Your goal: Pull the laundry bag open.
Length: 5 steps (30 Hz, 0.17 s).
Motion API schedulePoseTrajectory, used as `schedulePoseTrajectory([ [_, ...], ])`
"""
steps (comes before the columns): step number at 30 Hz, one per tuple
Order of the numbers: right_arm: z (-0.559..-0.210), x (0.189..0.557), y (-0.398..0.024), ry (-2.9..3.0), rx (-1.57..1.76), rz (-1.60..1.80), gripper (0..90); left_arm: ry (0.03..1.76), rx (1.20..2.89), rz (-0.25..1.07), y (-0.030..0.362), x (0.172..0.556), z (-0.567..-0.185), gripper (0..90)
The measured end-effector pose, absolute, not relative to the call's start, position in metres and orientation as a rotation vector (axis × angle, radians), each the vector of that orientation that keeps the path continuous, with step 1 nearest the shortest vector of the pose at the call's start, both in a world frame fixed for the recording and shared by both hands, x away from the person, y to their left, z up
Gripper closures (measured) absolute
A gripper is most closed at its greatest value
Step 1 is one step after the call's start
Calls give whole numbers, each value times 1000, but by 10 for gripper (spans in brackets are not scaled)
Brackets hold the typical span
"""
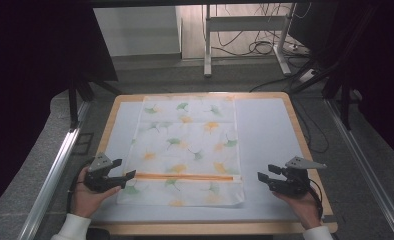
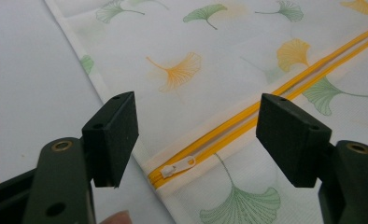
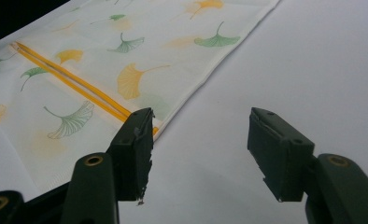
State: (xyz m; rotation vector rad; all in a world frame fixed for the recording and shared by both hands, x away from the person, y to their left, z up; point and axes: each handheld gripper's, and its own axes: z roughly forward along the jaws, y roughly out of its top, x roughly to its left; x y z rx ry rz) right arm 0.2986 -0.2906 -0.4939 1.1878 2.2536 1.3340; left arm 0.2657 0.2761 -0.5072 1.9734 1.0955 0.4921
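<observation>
- White mesh bag (image 1: 185, 150) with a ginkgo-leaf print is lying flat on the pale mat (image 1: 265, 130) that is covering the wooden table (image 1: 297, 125), roughly mid-mat, running from the far edge toward the near edge.
- Orange zipper (image 1: 187, 177) is running across the bag near its near end, looking closed along its length; its white pull tab (image 2: 178, 166) is sitting at the person's-left end.
- Left gripper (image 1: 119, 172) is hovering at the bag's left edge, level with the zipper, jaws standing wide apart and holding nothing. In the left gripper view the zipper end and pull tab are lying on the bag beyond the gap between the jaws; the pads are not touching the fabric.
- Right gripper (image 1: 264, 176) is sitting over bare mat just off the bag's right edge, also in line with the zipper, jaws spread wide with nothing between them.
- In the right gripper view the bag's right edge and zipper end are showing past one jaw, the other jaw over plain mat.
- Both hands are coming in from the near table edge, white sleeves (image 1: 75, 227) showing.
</observation>
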Motion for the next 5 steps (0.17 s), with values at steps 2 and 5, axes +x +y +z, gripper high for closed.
schedulePoseTrajectory([
  [2,-494,299,-291,2260,1186,1331,388,1095,1974,492,276,265,-507,292],
  [5,-494,299,-291,2252,1196,1326,367,1097,1979,490,276,265,-508,291],
])
